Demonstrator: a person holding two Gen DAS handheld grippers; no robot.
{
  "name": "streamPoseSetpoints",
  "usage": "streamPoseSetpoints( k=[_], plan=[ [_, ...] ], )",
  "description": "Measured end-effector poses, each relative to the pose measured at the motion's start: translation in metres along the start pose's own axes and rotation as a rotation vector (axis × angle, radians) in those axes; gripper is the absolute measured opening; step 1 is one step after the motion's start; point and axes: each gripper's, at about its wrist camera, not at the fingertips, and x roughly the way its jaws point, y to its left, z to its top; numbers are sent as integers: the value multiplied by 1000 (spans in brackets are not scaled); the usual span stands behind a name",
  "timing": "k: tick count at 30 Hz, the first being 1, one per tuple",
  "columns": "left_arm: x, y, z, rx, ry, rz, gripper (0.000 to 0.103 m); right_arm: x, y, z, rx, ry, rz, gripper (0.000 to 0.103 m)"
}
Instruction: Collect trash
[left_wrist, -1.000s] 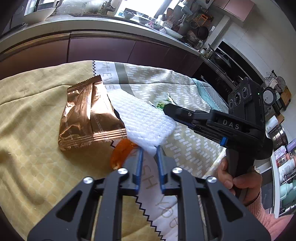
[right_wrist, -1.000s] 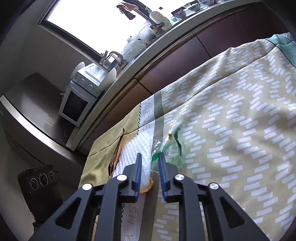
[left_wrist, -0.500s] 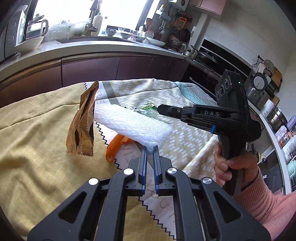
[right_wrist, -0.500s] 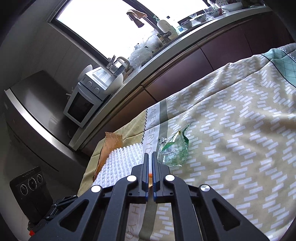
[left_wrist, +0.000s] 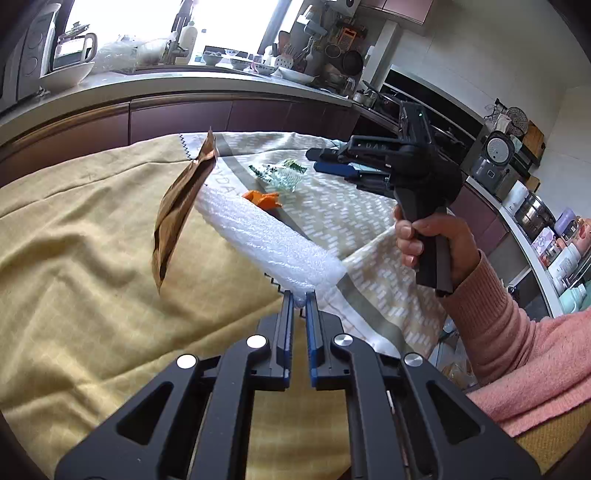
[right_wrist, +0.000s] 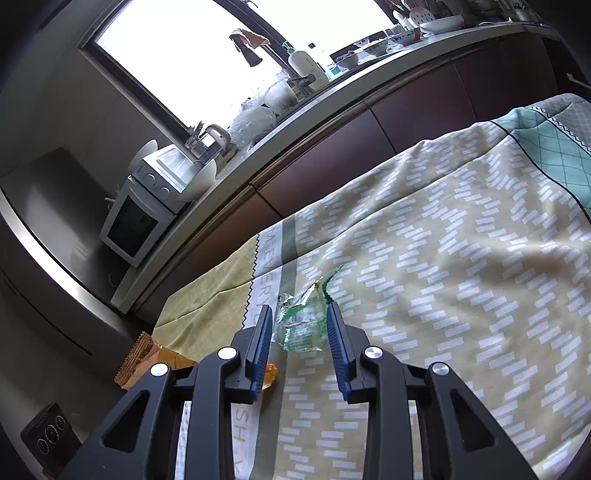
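My landmark is the orange peel (left_wrist: 263, 198) lying on the tablecloth (left_wrist: 74, 295). My left gripper (left_wrist: 300, 297) is pressed together on the near end of the white foam sheet (left_wrist: 269, 240), and it pinches it tight. The foam sheet is long, and it runs from my left gripper away toward the orange peel, with its far end just beside the peel. The brown snack bag (left_wrist: 181, 206) is to the left of the peel, tipped up on its edge against the foam sheet. The clear green wrapper (right_wrist: 301, 325) lies just behind the orange peel, a little to the right. My right gripper (right_wrist: 299, 328) is the nearer one to that wrapper. Its jaws are opening now, and the wrapper sits between them, straight ahead of the tips, but the fingers (right_wrist: 263, 339) do not press on it yet. I think the wrapper is the next thing for my right hand (left_wrist: 432, 243) to grab, so the jaws must go down around it. I do not see any bin or bag for the trash here, so I cannot tell where these things will go
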Motion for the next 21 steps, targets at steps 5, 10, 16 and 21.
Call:
streamPoseSetpoints(
  k=[5,10,16,21],
  plan=[
    [-11,4,-19,-19,-1,-28,7,1,25,-14,-70,48,66,29],
    [-19,1,-33,-12,15,-28,7,9,52,-35,-120,135,196,36],
    [-32,6,-50,-43,19,-13,7,22,68,-51,-117,214,260,39],
    [-43,14,-60,-70,13,3,7,33,78,-70,-127,288,268,41]
  ],
)
